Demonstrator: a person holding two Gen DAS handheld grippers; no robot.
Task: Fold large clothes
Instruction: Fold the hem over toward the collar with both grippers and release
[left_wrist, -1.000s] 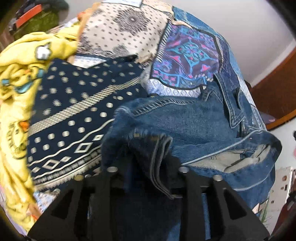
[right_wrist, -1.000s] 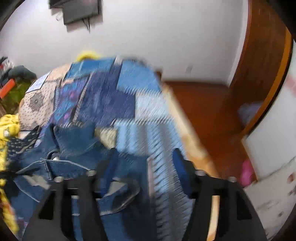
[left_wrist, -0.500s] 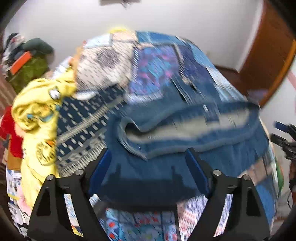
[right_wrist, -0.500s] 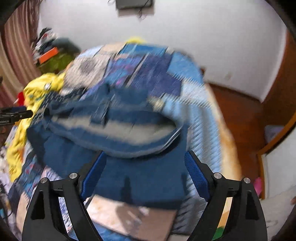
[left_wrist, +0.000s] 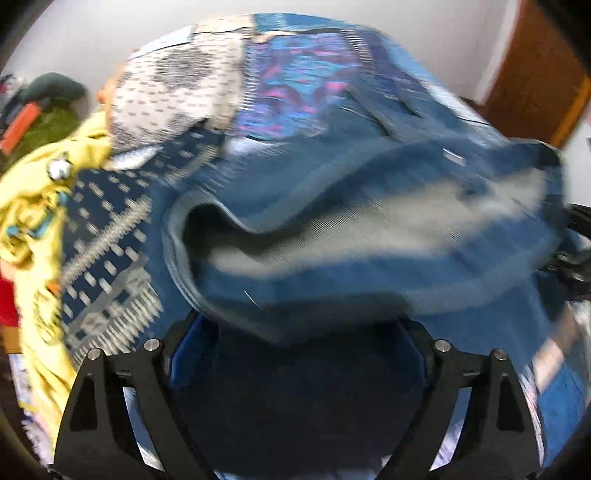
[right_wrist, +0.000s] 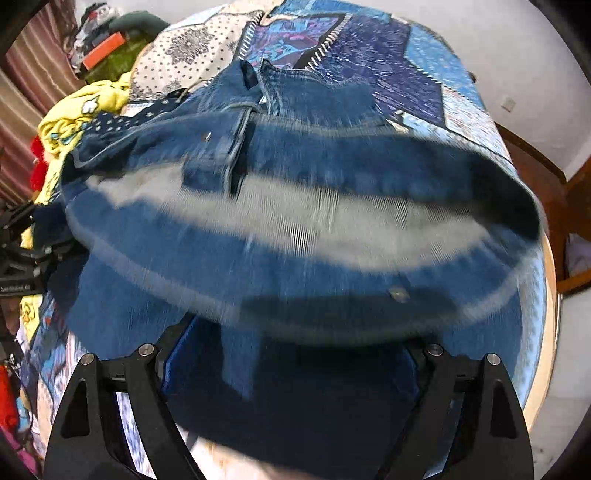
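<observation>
A pair of blue denim jeans (left_wrist: 369, 229) lies on a patchwork bedspread (left_wrist: 295, 74), waistband open toward me and pale lining showing; it also shows in the right wrist view (right_wrist: 295, 221). My left gripper (left_wrist: 299, 354) has its jaws wide apart, with denim draped over the fingertips. My right gripper (right_wrist: 291, 354) is also wide open, with the jeans lying over and between its fingers. Neither clamps the cloth. The right gripper shows at the right edge of the left wrist view (left_wrist: 572, 258), and the left gripper at the left edge of the right wrist view (right_wrist: 22, 258).
A navy patterned garment (left_wrist: 110, 240) and a yellow garment (left_wrist: 33, 206) lie left of the jeans. A red cloth (right_wrist: 38, 162) lies at the bed's left side. Clutter (right_wrist: 107, 44) stands at the far left. A wooden frame (right_wrist: 576, 206) is at right.
A second ago my left gripper was shut on a fold of denim; it has opened wide. Both grippers have pulled back and now face the open waistband.
</observation>
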